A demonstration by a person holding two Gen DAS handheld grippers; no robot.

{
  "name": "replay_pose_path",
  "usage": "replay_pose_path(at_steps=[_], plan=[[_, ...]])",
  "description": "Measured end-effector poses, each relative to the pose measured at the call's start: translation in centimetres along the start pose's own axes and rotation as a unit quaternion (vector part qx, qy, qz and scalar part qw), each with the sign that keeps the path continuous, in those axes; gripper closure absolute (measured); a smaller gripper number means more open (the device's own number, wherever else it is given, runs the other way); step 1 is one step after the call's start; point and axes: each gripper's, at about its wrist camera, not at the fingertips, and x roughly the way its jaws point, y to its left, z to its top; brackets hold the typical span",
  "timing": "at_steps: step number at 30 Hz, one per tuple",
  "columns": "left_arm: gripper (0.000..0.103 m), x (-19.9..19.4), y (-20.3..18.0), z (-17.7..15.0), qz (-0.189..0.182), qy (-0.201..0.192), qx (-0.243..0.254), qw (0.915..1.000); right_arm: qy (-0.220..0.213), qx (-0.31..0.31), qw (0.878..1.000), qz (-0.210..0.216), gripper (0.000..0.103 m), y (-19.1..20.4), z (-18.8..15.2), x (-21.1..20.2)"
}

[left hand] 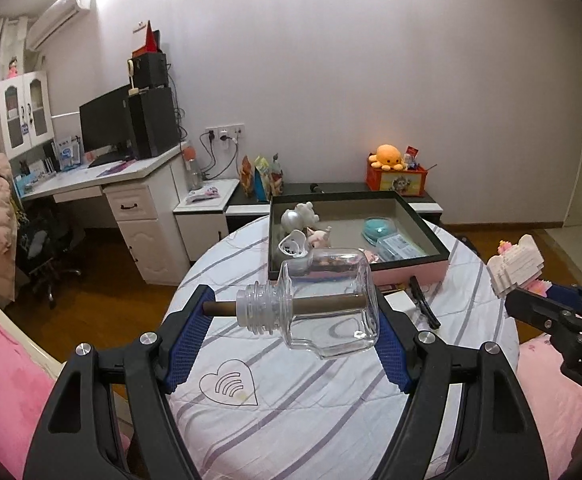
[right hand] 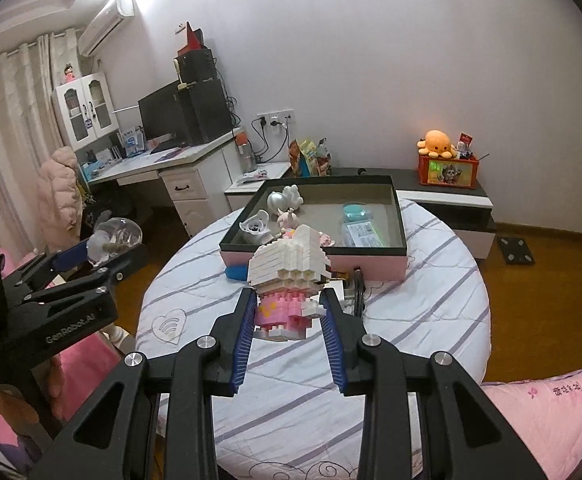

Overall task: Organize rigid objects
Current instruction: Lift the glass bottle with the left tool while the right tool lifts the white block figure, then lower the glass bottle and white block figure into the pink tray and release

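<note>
Left wrist view, nearest first. My left gripper (left hand: 291, 320) sits low centre of the frame, jaws spread wide and clamped on a clear glass bottle (left hand: 323, 304). The bottle lies crosswise between the blue pads (left hand: 189, 344), a brown stick through its threaded neck reaching the left pad and its flat base against the right pad. I see it held clear above the striped cloth of the round table (left hand: 275, 400).

Right wrist view. My right gripper (right hand: 289, 316) is low centre, jaws narrow and gripping a small brick-built figure (right hand: 287, 280). The pink lower body sits between the pads; the white head rises above and beyond the fingertips. It too hangs above the cloth. At the left edge of this view I see the left gripper with the bottle; at the right edge of the left view, the right gripper with the figure.

Farther on, mid frame, a shallow pink-sided box (right hand: 395, 200) with a dark rim stands on the far half of the table. Inside: white and silver figurines along its left side, a teal round object and a clear packet toward the right. Just in front of the box lie a blue object (right hand: 235, 272) and a black pen-like item (left hand: 423, 304).

Beyond, a low cabinet carries an orange plush octopus (left hand: 387, 156) on a printed box; a desk with monitor fills the upper left.
</note>
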Motion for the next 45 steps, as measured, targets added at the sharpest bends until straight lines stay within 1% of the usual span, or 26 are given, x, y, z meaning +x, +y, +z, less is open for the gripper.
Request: replay_pose_path(at_steps=[9, 15, 19, 24, 28, 32, 36, 39, 41, 43, 45], plan=[[0.027, 0.3, -0.4, 0.1, 0.005, -0.001, 0.004, 1.0, 0.003, -0.003, 1.0, 0.006, 0.07, 0.3, 0.0, 0.2], [0.027, 0.9, -0.5, 0.4, 0.003, 0.002, 0.005, 1.0, 0.003, 0.0, 1.0, 0.002, 0.07, 0.1, 0.4, 0.5], [0.027, 1.3, -0.7, 0.7, 0.002, -0.001, 0.011, 0.9999, 0.003, 0.002, 1.0, 0.0, 0.07, -0.2, 1.1, 1.2], [0.027, 3.5, -1.2, 2.3, -0.005, -0.005, 0.024, 0.9997, 0.004, 0.0, 1.0, -0.006, 0.07, -1.1, 3.1, 3.0], [0.027, 7.0, -1.7, 4.4, -0.011, 0.006, 0.035, 0.9993, 0.006, -0.011, 1.0, -0.011, 0.07, -2.0, 5.4, 5.3], [0.027, 11.5, -2.1, 6.9, 0.015, 0.013, 0.039, 0.9991, 0.014, -0.02, 1.0, -0.015, 0.07, -3.5, 8.0, 9.2], [0.027, 16.7, -2.9, 9.0, 0.007, 0.034, 0.051, 0.9981, 0.031, -0.021, 0.999, -0.015, 0.07, -4.9, 9.9, 13.3], [0.027, 20.5, -3.7, 9.7, 0.018, 0.056, 0.068, 0.9959, 0.054, -0.02, 0.998, -0.013, 0.07, -6.2, 11.0, 17.0], [0.027, 22.9, -4.2, 9.8, 0.014, 0.076, 0.078, 0.994, 0.076, -0.02, 0.997, -0.014, 0.07, -7.0, 11.4, 19.7], [0.027, 24.8, -4.5, 9.6, 0.01, 0.095, 0.081, 0.9921, 0.095, -0.022, 0.995, -0.014, 0.07, -7.6, 11.5, 21.8], [0.027, 26.5, -4.9, 9.3, 0.015, 0.107, 0.09, 0.9901, 0.107, -0.024, 0.994, -0.017, 0.07, -8.0, 11.4, 23.1]])
